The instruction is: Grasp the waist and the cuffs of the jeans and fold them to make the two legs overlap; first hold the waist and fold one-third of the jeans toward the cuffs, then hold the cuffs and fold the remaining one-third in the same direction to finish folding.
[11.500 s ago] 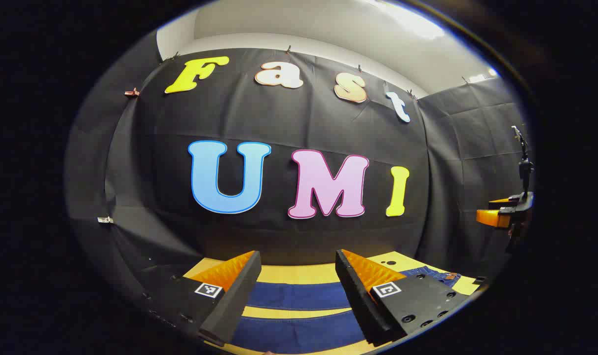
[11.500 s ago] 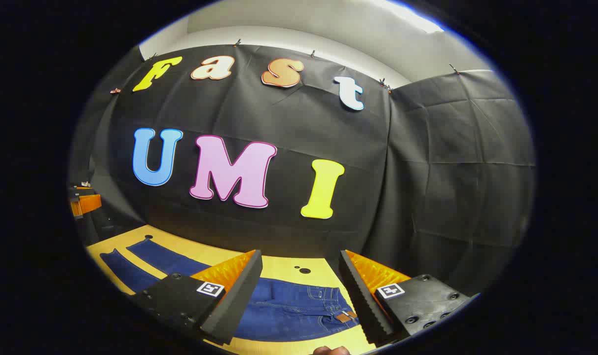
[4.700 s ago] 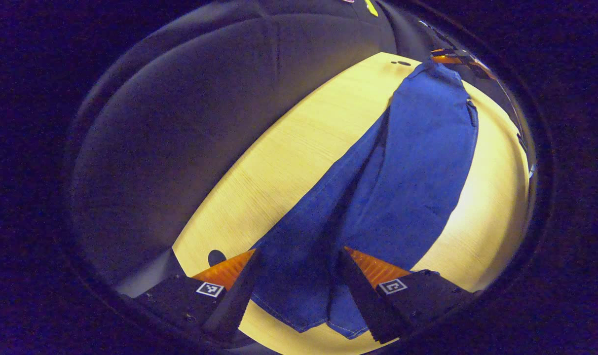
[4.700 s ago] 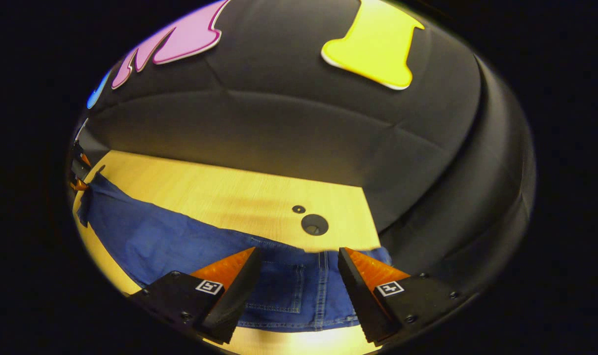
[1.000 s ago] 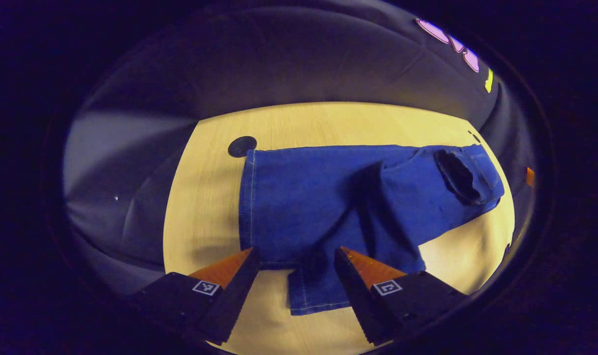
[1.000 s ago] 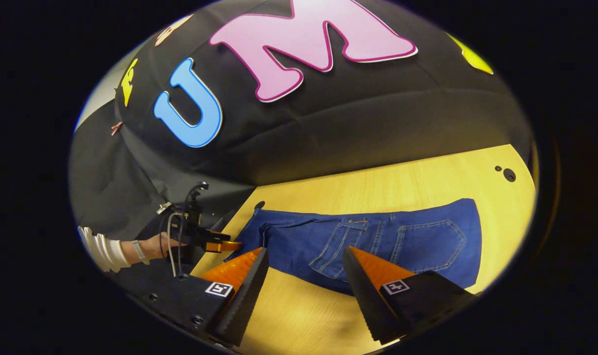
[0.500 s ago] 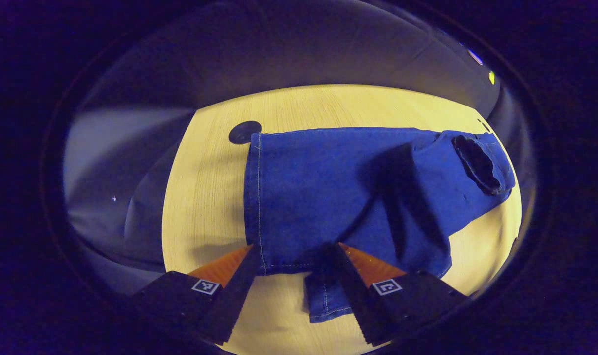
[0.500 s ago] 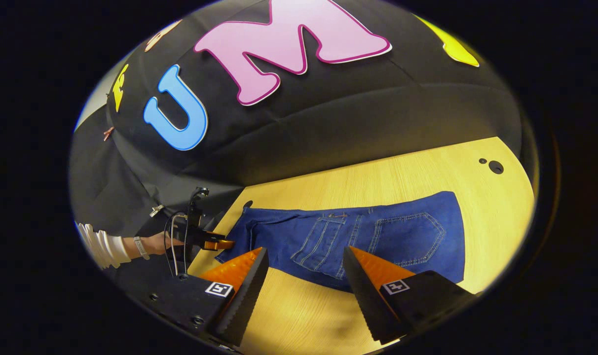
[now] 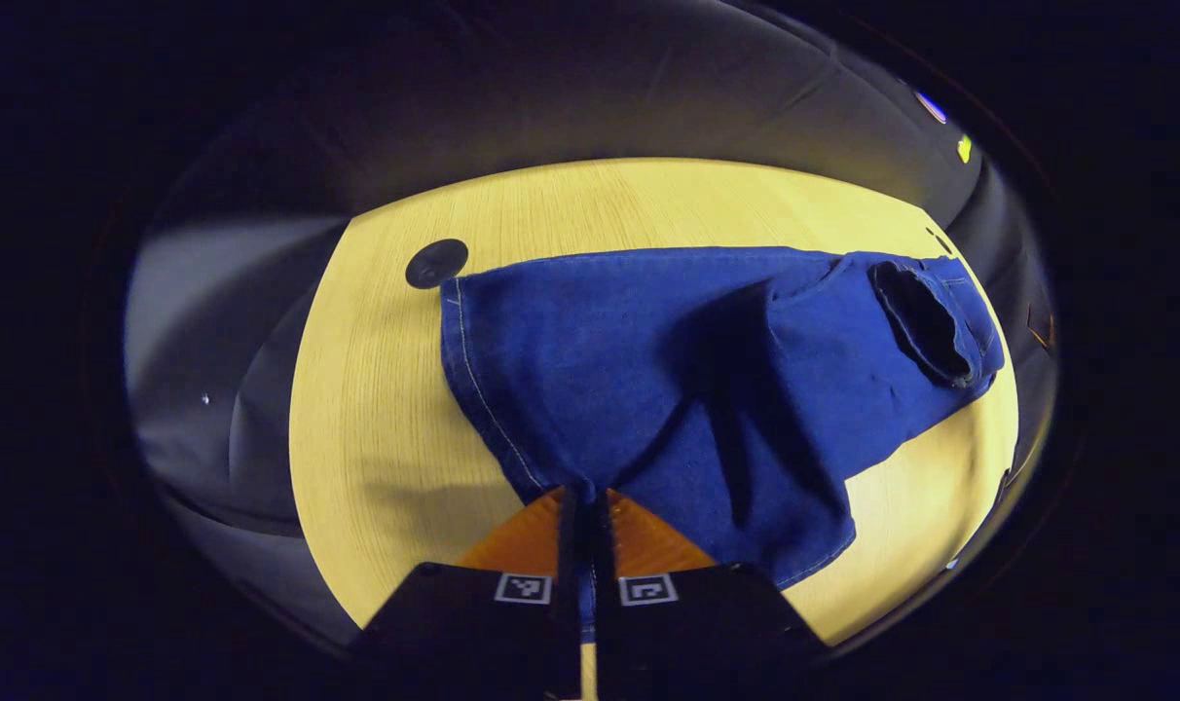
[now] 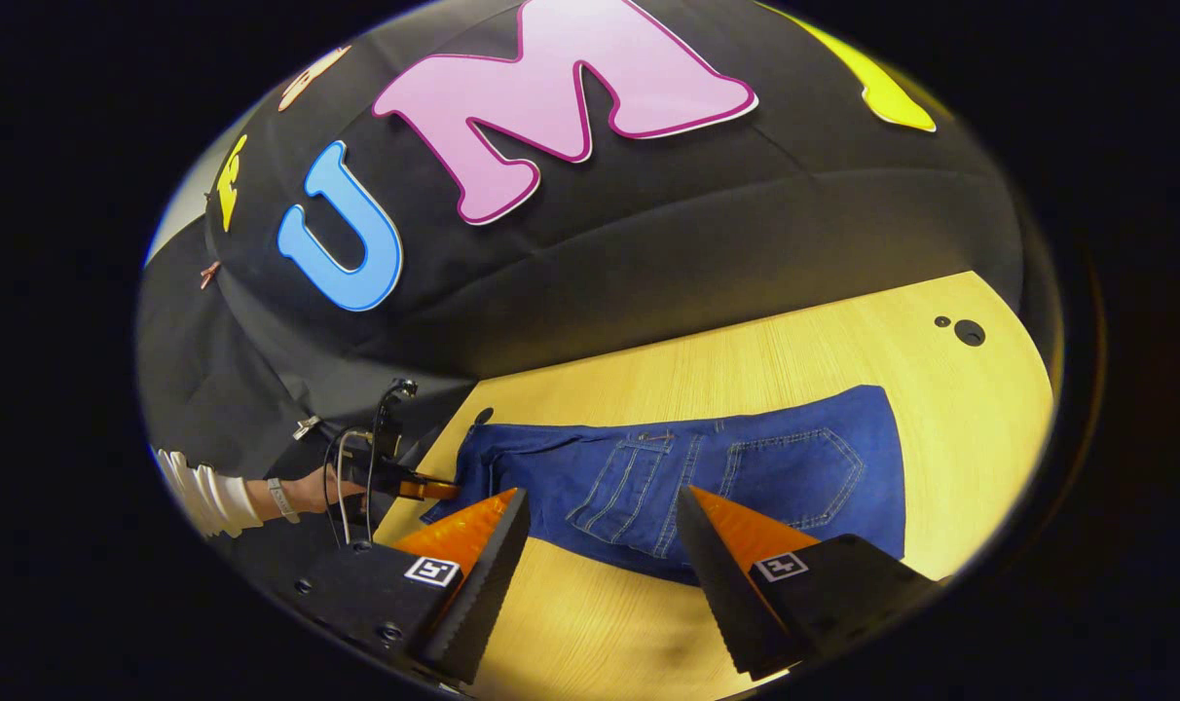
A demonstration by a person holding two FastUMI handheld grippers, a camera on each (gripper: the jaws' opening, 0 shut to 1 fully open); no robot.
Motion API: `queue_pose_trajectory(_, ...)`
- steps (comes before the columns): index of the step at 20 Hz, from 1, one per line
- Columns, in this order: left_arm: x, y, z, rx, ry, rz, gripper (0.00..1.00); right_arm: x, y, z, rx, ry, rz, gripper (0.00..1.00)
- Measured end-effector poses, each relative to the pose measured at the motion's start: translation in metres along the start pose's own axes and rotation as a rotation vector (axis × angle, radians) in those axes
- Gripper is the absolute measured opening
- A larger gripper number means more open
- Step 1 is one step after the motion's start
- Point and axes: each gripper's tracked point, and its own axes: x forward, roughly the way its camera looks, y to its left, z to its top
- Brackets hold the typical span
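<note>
Left gripper (image 9: 581, 506): fingers closed tight on the cuff edge (image 9: 571, 485) of the jeans (image 9: 707, 380), denim pinched between both pads. Garment extends away from that grip across the wooden table (image 9: 376, 409), long axis running out toward the bunched waist end (image 9: 926, 321); legs lapped one over the other, with a dark crease at mid-length.

Right gripper (image 10: 598, 531): fingers spread wide, nothing between them, poised just short of the near edge of the seat panel with its back pockets (image 10: 794, 467).

Farther off in the right gripper view: a hand (image 10: 303, 492) holding the left gripper at the cuff end, so cuffs nearest the left hand, waist panel nearest the right.

No legible brand, label or writing on the denim.
</note>
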Motion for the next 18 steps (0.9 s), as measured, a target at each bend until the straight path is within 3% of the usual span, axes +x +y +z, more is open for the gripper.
queue_pose_trajectory(1,-0.002,-0.002,0.0,0.009,0.01,0.0,0.06,-0.002,0.0,-0.001,0.002,0.0,-0.001,0.93)
queue_pose_trajectory(2,0.0,-0.005,-0.002,0.019,0.028,-0.009,0.07,-0.004,-0.001,-0.002,0.003,-0.001,-0.004,0.81)
queue_pose_trajectory(3,-0.004,-0.011,-0.001,0.022,0.037,-0.038,0.07,-0.007,-0.004,-0.002,0.004,0.002,-0.009,0.81)
queue_pose_trajectory(4,-0.007,-0.019,0.001,0.025,0.028,-0.054,0.07,-0.01,-0.005,-0.003,0.006,0.002,-0.015,0.94)
queue_pose_trajectory(9,-0.054,-0.051,0.044,-0.028,-0.081,-0.184,0.06,-0.027,-0.021,0.01,0.029,-0.033,-0.041,0.93)
queue_pose_trajectory(14,-0.157,-0.147,0.13,-0.094,-0.266,-0.432,0.06,-0.047,-0.033,0.024,0.066,-0.072,-0.051,0.93)
queue_pose_trajectory(18,-0.234,-0.268,0.187,0.036,-0.371,-0.592,0.06,-0.074,-0.047,0.039,0.082,-0.12,-0.07,0.93)
